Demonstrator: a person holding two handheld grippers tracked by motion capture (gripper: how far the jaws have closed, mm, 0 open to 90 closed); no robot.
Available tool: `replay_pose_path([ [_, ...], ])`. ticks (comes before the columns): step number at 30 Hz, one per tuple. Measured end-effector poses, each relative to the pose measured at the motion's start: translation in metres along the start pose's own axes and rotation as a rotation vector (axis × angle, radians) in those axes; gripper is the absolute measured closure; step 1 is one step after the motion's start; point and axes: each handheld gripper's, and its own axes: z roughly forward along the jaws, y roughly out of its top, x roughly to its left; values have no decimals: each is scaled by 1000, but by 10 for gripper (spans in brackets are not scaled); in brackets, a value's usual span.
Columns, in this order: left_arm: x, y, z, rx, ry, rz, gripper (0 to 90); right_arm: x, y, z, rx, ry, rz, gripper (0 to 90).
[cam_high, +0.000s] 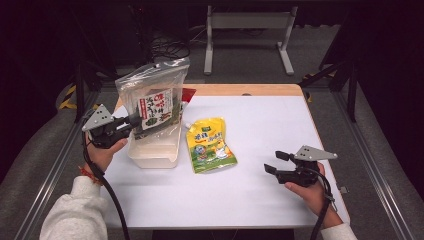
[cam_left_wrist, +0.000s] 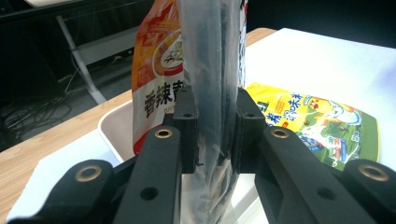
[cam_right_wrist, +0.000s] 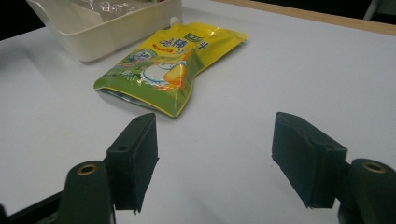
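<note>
At left of centre in the high view, a clear bag (cam_high: 155, 95) of snack packets stands upright over the white bin (cam_high: 152, 155) — the left gripper (cam_high: 131, 123) clamps its lower edge. Just right of the bin a yellow pouch (cam_high: 209, 145) lies flat on the table (cam_high: 260, 130). At lower right, the right gripper (cam_high: 272, 162) hovers — jaws apart, holding nothing.

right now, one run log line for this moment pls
left gripper: shut on clear plastic zip bag above white plastic bin | right gripper: open, empty | yellow-green spout pouch: flat on table
</note>
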Motion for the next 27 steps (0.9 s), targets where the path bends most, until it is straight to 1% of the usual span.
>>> replay_pose_path([
  [4, 0, -9, 3, -8, -12, -27, 762, 0, 0, 1, 1, 2, 3, 314],
  [7, 1, -16, 7, 15, -11, -31, 762, 1, 0, 2, 6, 4, 0, 312],
  [9, 2, -18, 7, 7, -12, -38, 762, 1, -1, 4, 14, 8, -5, 309],
  [11, 2, -19, 8, 11, -12, -32, 762, 2, -1, 5, 16, 12, -3, 308],
  [13, 2, -21, 9, 14, -9, -38, 762, 2, -1, 5, 16, 10, -4, 307],
  [14, 3, -22, 10, 16, -10, -32, 762, 1, -1, 5, 16, 11, -3, 307],
  [20, 4, -30, 13, 28, -11, -42, 761, 2, -1, 6, 21, 12, -5, 306],
  [23, 6, -36, 13, 17, -16, -61, 761, 3, -1, 7, 23, 15, -6, 305],
  [26, 7, -37, 13, 18, -19, -64, 761, 3, -2, 7, 24, 15, -7, 305],
  [27, 6, -39, 13, 16, -21, -72, 761, 3, -2, 8, 27, 17, -4, 305],
])
